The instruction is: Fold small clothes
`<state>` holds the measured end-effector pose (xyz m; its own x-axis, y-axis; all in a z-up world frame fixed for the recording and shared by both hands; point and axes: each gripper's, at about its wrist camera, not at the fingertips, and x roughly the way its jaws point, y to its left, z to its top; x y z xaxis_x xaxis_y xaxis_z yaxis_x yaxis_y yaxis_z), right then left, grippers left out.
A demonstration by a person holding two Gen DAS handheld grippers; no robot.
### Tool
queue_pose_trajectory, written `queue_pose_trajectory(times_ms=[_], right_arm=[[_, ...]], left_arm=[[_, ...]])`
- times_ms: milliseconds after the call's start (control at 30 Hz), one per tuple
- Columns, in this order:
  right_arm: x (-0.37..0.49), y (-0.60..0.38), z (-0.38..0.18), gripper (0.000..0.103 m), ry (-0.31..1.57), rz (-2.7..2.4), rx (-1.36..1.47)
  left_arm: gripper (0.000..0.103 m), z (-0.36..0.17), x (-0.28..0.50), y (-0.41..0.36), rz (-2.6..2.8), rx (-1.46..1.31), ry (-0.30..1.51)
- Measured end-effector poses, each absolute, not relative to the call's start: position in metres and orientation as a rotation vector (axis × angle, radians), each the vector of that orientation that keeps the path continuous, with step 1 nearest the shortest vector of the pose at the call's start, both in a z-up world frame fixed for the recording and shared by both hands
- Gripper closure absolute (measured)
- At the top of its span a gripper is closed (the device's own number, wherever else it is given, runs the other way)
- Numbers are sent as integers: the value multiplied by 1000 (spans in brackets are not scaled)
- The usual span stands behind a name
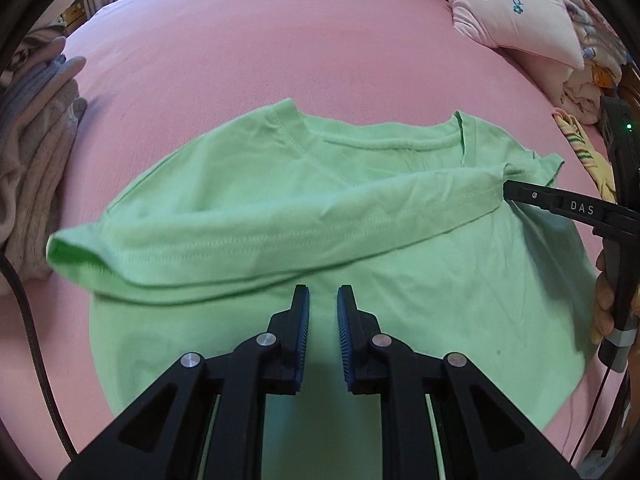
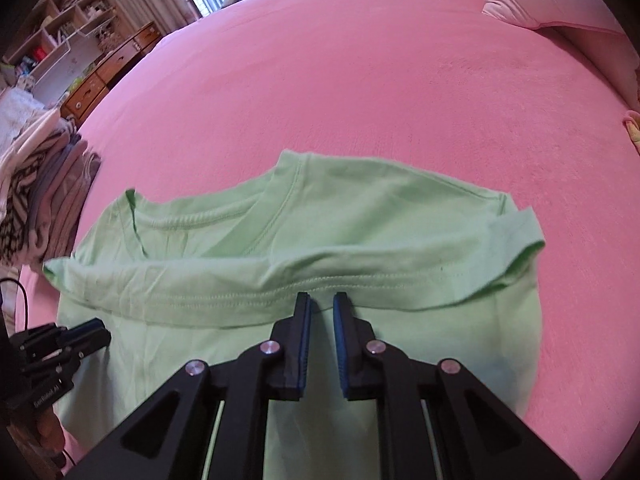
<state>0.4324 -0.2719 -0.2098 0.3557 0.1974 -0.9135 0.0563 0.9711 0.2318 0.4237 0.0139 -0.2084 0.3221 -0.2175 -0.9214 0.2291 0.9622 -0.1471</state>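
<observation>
Green T-shirt [image 1: 320, 216] lies mid-frame on the pink bedsheet [image 1: 280, 40], its hem folded up toward the collar. Left gripper [image 1: 323, 296] hovers just below the fold, jaws parted, gripping nothing. Right gripper [image 2: 322, 300] likewise, tips perhaps brushing the hem. Folded clothes [image 2: 44, 184] sit at left.

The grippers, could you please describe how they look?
Both the left gripper and right gripper are black, with angular linkage arms, silver pivot pins and ribbed blue pads. White "DAS" lettering marks the right one's finger; a black cable trails left.
</observation>
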Motion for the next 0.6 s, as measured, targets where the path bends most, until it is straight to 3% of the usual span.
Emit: queue_pose_trajectory(times_ms=[367, 600], right_arm=[[486, -279, -212, 92, 1150, 19, 299], [481, -266, -183, 92, 1076, 171, 335]], left_arm=[[90, -213, 481, 12, -185, -32, 1135], [90, -214, 509, 8, -142, -33, 1112]])
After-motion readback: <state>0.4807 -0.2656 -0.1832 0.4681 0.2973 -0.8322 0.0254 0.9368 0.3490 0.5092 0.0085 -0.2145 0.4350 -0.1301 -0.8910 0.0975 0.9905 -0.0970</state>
